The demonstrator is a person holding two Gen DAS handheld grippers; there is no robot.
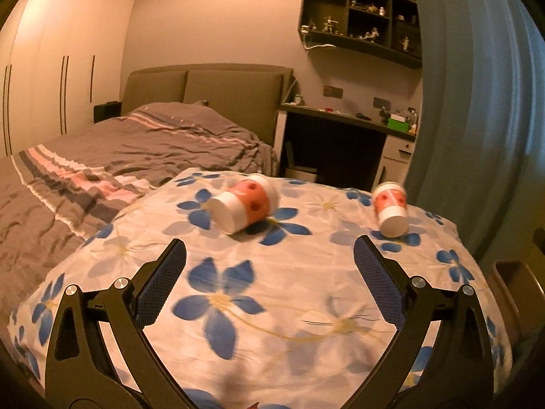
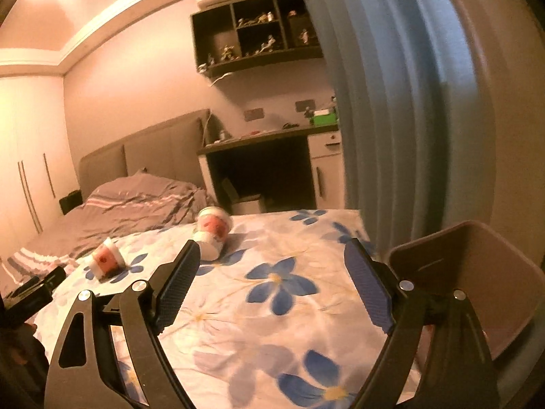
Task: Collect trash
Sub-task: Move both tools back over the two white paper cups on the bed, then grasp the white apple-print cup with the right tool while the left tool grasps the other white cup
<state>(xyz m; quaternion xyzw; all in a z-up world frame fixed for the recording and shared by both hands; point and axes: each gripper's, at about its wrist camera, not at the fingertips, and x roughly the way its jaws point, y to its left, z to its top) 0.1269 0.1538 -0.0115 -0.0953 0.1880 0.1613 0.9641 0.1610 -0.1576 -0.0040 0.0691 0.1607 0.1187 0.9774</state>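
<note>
Two red-and-white paper cups lie on their sides on a floral blue-and-white cloth [image 1: 272, 293]. In the left wrist view one cup [image 1: 243, 202] lies ahead at centre and the other cup [image 1: 391, 208] at the far right. My left gripper [image 1: 269, 250] is open and empty, short of both cups. In the right wrist view the right cup [image 2: 213, 230] lies just past my left fingertip and the left cup [image 2: 106, 261] further left. My right gripper [image 2: 272, 252] is open and empty. A brown bin [image 2: 477, 283] stands at the cloth's right edge.
A blue curtain [image 2: 391, 102] hangs at the right. A bed with a grey striped duvet [image 1: 119, 156] lies to the left, a desk [image 1: 347, 129] and wall shelf [image 1: 361, 17] behind. The left gripper's tip [image 2: 37, 289] shows at the right wrist view's left edge.
</note>
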